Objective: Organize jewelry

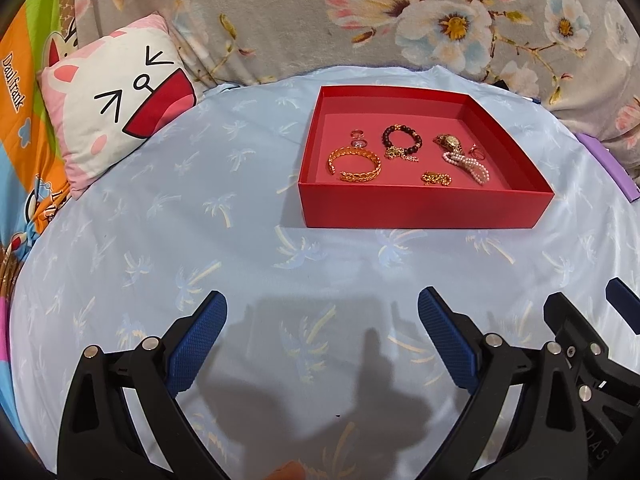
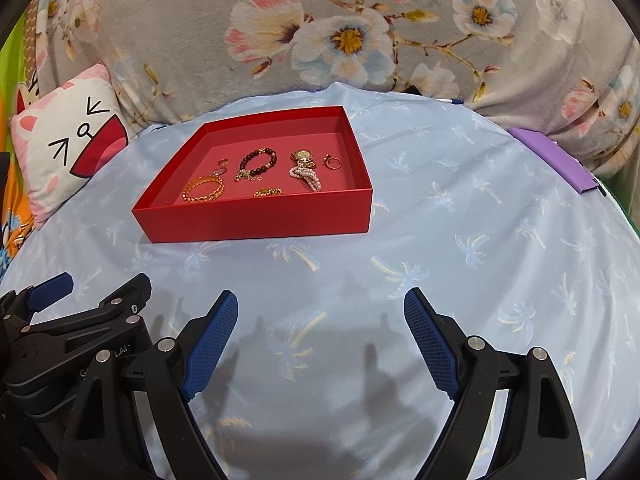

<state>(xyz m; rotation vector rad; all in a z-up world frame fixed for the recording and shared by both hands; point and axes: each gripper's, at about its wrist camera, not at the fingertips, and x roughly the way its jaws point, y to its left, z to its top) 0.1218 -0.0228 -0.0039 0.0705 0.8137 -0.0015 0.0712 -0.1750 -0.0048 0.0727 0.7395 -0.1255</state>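
A shallow red box (image 1: pixel 420 208) (image 2: pixel 256 220) lies on the pale blue palm-print sheet. Inside it are a gold chain bangle (image 1: pixel 354 164) (image 2: pixel 203 189), a dark bead bracelet (image 1: pixel 402 141) (image 2: pixel 256 162), a gold watch (image 1: pixel 450 142) (image 2: pixel 303 158), a pink pearl strand (image 1: pixel 468 165) (image 2: pixel 307 178), a small gold chain (image 1: pixel 436 178) (image 2: pixel 267 191) and a ring (image 2: pixel 333 163). My left gripper (image 1: pixel 322 308) hovers open over the sheet, short of the box, nothing between its blue pads. My right gripper (image 2: pixel 320 306) is open and empty too, beside the left one.
A cat-face pillow (image 1: pixel 116 100) (image 2: pixel 60 148) lies at the left. A grey floral blanket (image 1: pixel 360 16) (image 2: pixel 360 20) banks up behind the box. A purple flat object (image 2: pixel 556 156) sits at the right edge of the sheet. Bare sheet lies between the grippers and the box.
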